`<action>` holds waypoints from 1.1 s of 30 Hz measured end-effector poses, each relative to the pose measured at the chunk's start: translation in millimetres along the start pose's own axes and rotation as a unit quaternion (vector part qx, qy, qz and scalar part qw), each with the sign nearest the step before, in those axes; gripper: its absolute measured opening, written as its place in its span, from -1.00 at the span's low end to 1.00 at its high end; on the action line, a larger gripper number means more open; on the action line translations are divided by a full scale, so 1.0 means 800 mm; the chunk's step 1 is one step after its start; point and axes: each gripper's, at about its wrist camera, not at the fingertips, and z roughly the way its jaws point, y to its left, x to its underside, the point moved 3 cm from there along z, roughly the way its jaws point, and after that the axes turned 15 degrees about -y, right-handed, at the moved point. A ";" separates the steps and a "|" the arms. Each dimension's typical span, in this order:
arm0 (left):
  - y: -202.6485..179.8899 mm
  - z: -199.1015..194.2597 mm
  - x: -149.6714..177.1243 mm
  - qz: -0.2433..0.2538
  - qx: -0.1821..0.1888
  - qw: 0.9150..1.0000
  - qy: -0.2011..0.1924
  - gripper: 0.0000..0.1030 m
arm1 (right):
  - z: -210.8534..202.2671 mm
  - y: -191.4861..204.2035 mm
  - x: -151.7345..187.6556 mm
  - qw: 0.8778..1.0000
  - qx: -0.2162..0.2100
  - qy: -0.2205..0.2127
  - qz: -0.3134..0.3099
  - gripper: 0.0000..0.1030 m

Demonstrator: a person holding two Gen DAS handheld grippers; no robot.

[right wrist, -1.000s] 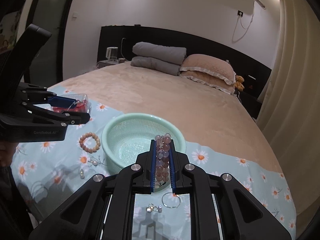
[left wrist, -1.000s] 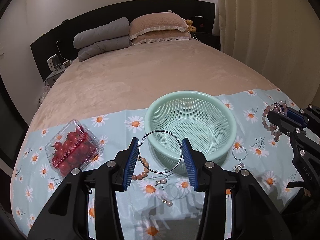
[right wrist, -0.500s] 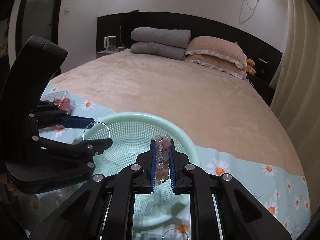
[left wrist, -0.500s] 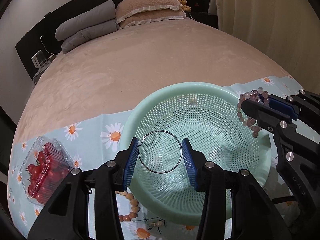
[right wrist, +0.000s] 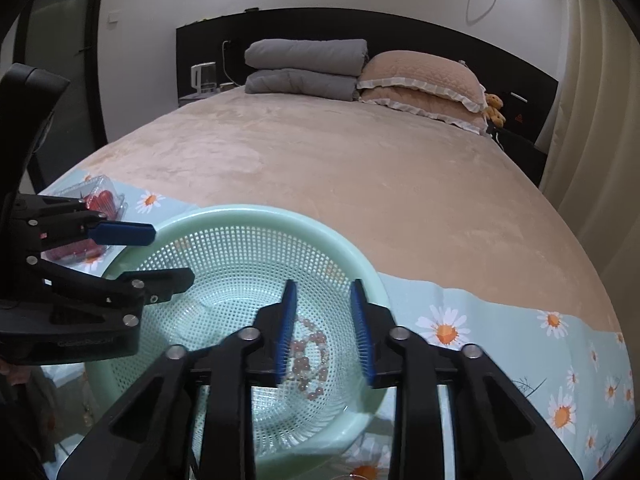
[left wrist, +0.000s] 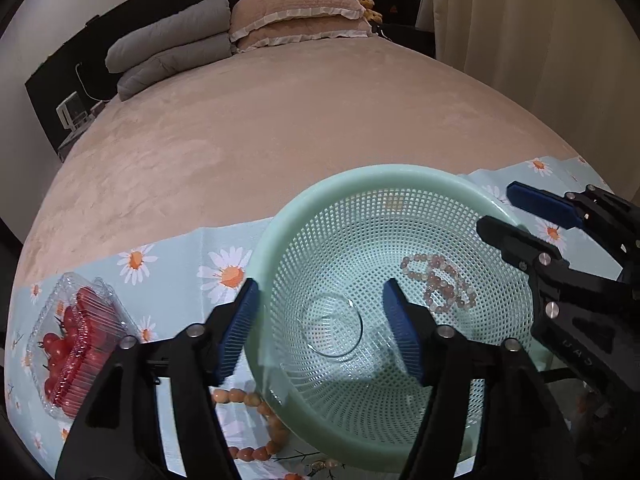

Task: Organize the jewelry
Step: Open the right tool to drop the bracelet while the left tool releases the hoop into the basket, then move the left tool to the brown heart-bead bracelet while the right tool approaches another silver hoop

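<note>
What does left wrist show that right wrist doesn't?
Left wrist only: the silver hoop lying in the basket bottom, and an orange bead bracelet on the cloth beside the basket.
Right wrist only: a kettle by the headboard in plain sight.
Both: the green mesh basket, the pink bead bracelet inside it, the tomato box, both tools open: left tool, right tool.

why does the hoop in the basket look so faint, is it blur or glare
Left wrist view: the hoop is thin wire against the pale mesh of the basket, so it is low in contrast, with no strong glare. Right wrist view: the bead bracelet shows softly between the fingers; fisheye distortion bends the bed.
</note>
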 end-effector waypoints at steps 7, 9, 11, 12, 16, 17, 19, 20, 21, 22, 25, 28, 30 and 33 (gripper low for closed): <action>0.018 -0.025 -0.015 -0.015 -0.011 1.000 -0.016 0.67 | -0.023 -0.004 -0.021 1.000 0.011 -0.018 -0.005 0.16; 0.024 -0.034 -0.017 -0.018 -0.017 1.000 -0.019 0.75 | -0.032 -0.002 -0.028 1.000 0.012 -0.023 -0.011 0.23; 0.030 -0.043 -0.019 -0.023 -0.023 0.999 -0.022 0.80 | -0.041 0.000 -0.035 0.999 0.013 -0.028 -0.015 0.26; 0.032 -0.048 -0.019 -0.025 -0.025 0.999 -0.022 0.83 | -0.047 0.001 -0.039 0.999 0.014 -0.031 -0.017 0.27; 0.041 -0.071 -0.022 -0.028 -0.039 0.998 -0.029 0.88 | -0.070 0.006 -0.053 0.999 0.019 -0.042 -0.026 0.37; 0.041 -0.077 -0.023 -0.025 -0.042 0.998 -0.030 0.88 | -0.076 0.007 -0.055 0.998 0.020 -0.045 -0.028 0.38; 0.041 -0.088 -0.021 -0.020 -0.046 0.998 -0.031 0.89 | -0.088 0.009 -0.062 0.998 0.023 -0.051 -0.030 0.41; 0.041 -0.091 -0.020 -0.020 -0.046 0.998 -0.030 0.89 | -0.094 0.009 -0.065 0.998 0.024 -0.054 -0.031 0.44; 0.042 -0.096 -0.018 -0.019 -0.046 0.998 -0.029 0.89 | -0.099 0.009 -0.067 0.998 0.025 -0.056 -0.032 0.49; 0.043 -0.099 -0.017 -0.020 -0.045 0.998 -0.029 0.89 | -0.105 0.009 -0.069 0.997 0.028 -0.058 -0.033 0.51; 0.049 -0.107 -0.012 -0.024 -0.052 0.998 -0.025 0.89 | -0.117 0.006 -0.071 0.997 0.037 -0.062 -0.036 0.63; 0.056 -0.107 0.000 -0.035 -0.055 0.998 -0.013 0.89 | -0.125 0.000 -0.067 0.996 0.047 -0.061 -0.033 0.64; 0.061 -0.105 0.009 -0.037 -0.061 0.997 -0.004 0.89 | -0.128 -0.007 -0.061 0.997 0.053 -0.058 -0.026 0.65; 0.061 -0.096 0.026 -0.041 -0.057 0.997 0.013 0.89 | -0.128 -0.015 -0.046 0.997 0.060 -0.047 -0.015 0.66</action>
